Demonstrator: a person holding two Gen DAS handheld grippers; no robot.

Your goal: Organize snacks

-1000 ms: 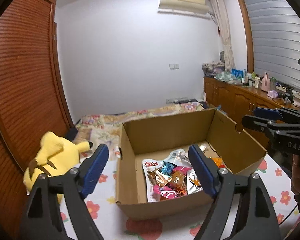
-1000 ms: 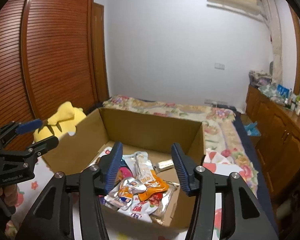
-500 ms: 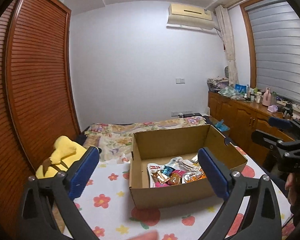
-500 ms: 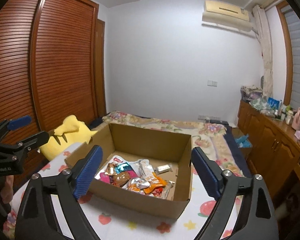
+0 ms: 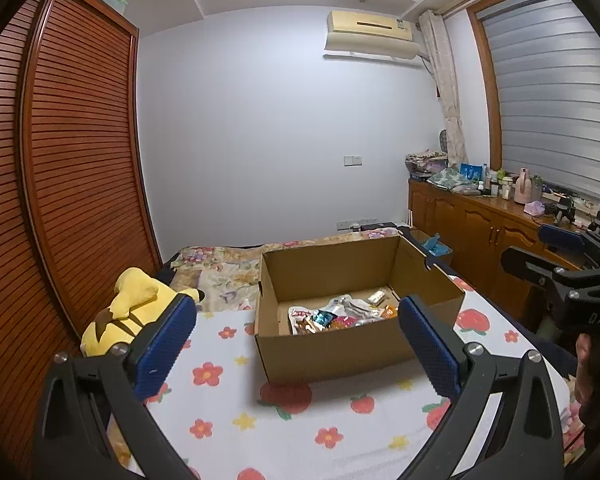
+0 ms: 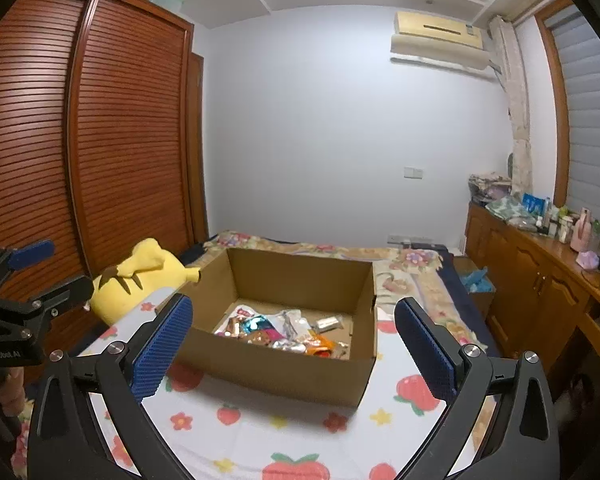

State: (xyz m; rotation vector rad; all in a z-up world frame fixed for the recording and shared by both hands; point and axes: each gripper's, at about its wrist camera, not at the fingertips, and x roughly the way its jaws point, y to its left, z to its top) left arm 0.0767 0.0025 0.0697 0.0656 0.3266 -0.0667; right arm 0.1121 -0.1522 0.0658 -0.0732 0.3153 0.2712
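The biggest thing before you is the bed (image 5: 300, 420), spread with a white sheet printed with strawberries and small flowers; it runs back toward the white wall, with the slatted brown wardrobe (image 5: 68, 184) along its left and a wooden cabinet (image 5: 480, 228) cluttered with bottles along its right. On the sheet, about mid-bed, sits the open cardboard box (image 5: 332, 354), its flaps up. All the snacks (image 5: 336, 316) you can see lie in a loose heap on the floor of that box, foil and bright plastic packets overlapping each other; from the right wrist view the heap (image 6: 284, 330) spreads across the box's middle toward its right wall. Just left of the box, against the wardrobe, a yellow plush toy (image 5: 132, 312) lies on the bed. Your left gripper (image 5: 296, 336) hangs short of the box's near wall, its jaws spread wide, and nothing is between the blue pads. Your right gripper (image 6: 294, 340) is likewise short of the box, its jaws having just been opening, now fully apart and empty. Each gripper shows at the edge of the other's view, held by a hand (image 5: 592, 364).
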